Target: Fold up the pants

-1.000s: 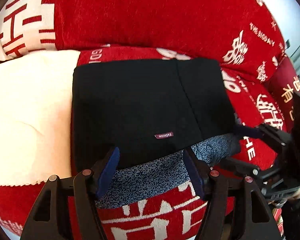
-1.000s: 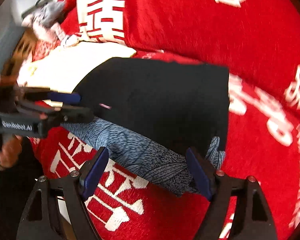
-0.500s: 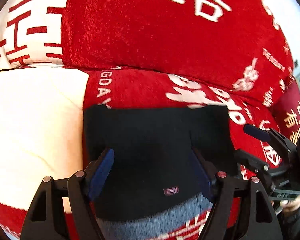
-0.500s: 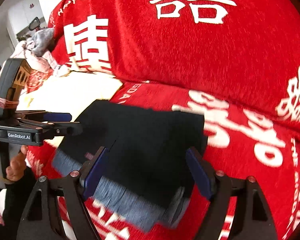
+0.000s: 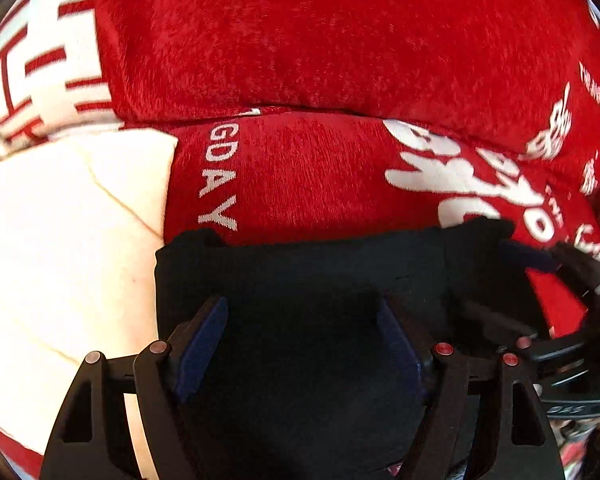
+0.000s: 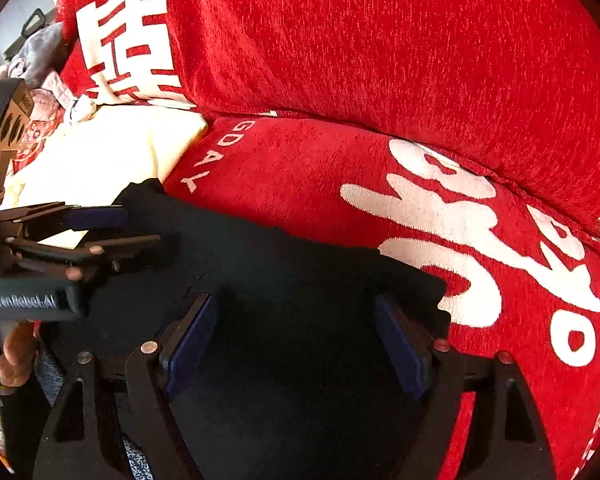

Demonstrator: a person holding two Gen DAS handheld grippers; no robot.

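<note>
Two grippers hang over the pants (image 5: 300,280), one to each side of the folded bundle, which fits a two-handed fold where each tool handles its own end of the cloth. The pants lie as a flat black rectangle on the red sofa seat (image 5: 308,176), near its front edge; their far edge runs roughly parallel to the seam where the seat meets the backrest (image 5: 340,40), and their left edge sits just beside a cream cushion (image 5: 60,240). That squared lie suggests the fold is well along, though the near part of the garment is hidden under the tools. The left gripper (image 5: 300,340) has its jaws wide, blue pads apart above the black cloth with nothing pinched between them; cloth fills the view behind the gap, and I cannot tell whether the tips touch it. In the right wrist view the left gripper reaches in over the pants' far left corner. The right gripper (image 6: 296,340) also stands wide and empty, over the right part of the bundle, whose right edge lies just outside its right pad. My guess is both are set to press or shift the bundle, not to grip it.
</note>
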